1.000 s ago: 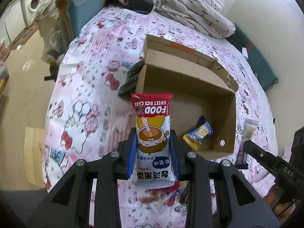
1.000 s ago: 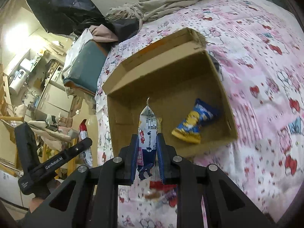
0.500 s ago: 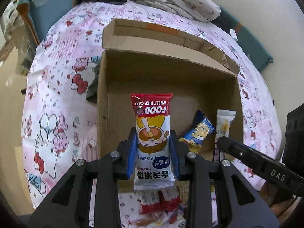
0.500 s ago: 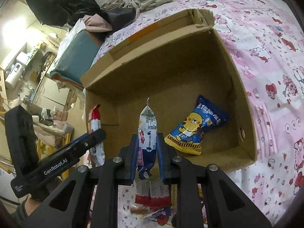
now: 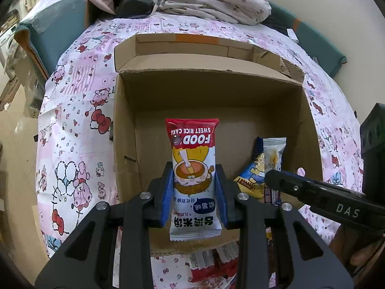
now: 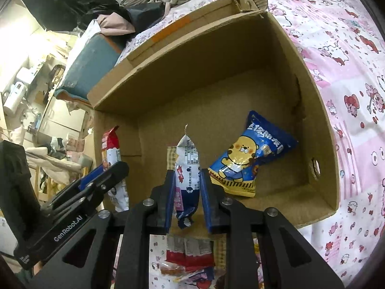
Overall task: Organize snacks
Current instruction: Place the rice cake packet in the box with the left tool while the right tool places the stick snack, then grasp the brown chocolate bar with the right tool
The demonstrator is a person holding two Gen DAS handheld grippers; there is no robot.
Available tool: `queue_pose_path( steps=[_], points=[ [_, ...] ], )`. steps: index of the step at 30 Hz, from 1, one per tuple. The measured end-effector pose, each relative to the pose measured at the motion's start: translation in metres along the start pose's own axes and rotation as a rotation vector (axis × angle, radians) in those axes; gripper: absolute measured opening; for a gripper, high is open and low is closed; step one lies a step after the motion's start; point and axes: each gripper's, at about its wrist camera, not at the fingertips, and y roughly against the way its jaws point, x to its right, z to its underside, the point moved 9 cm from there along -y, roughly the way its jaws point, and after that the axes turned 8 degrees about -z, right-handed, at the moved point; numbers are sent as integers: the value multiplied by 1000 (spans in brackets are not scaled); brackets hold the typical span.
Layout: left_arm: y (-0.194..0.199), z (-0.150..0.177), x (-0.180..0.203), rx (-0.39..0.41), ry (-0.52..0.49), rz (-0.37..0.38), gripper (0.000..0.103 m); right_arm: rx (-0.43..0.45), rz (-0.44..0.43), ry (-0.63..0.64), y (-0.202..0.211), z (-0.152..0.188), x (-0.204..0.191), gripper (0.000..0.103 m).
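one blue snack bag [image 6: 252, 159] lay in the cardboard box [image 5: 125, 125]. left gripper [image 5: 193, 187] clamped a rice cake packet [image 5: 192, 168], right gripper [image 6: 185, 187] a white sachet [image 6: 187, 168], both over the box; loose packets [image 6: 190, 257] remained outside.

The small print on the rice cake packet [image 5: 193, 180] is too small to read, and the blue pads hide its two side edges. The loose packets [image 6: 187, 252] on the bedsheet [image 6: 349, 72] are mostly covered by the gripper frames, so their kind cannot be told. The right gripper [image 5: 272, 180] hides the lower part of the blue bear bag [image 5: 250, 178].
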Motion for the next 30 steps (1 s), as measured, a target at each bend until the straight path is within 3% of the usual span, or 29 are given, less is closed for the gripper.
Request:
queue_pose_path(
  steps=[4,6,8,10,12,16,24,30],
  points=[
    [1,0,2,0,7,9,34,16,-14,8,3,-3,-3,28],
    [3,0,1,9,4,4,41,28,-11,13,5,-5,-4,46],
    [7,-2,1,27,1,-3,53,52,-18,14,8,-7,-7,68],
    [10,-3,-1,38,-2,-17,84,79,1,25,13,-11,-8,78],
    [13,-5,-2,52,10,-15,92,105,8,36,19,-13,-9,81],
    [15,-6,-6,58,26,-18,93,120,15,40,24,-17,-10,86],
    [21,-4,-10,71,64,-4,93,98,31,86,27,-16,-18,86],
    [32,-5,-11,98,54,-11,96,133,34,87,37,-18,-20,86]
  ],
)
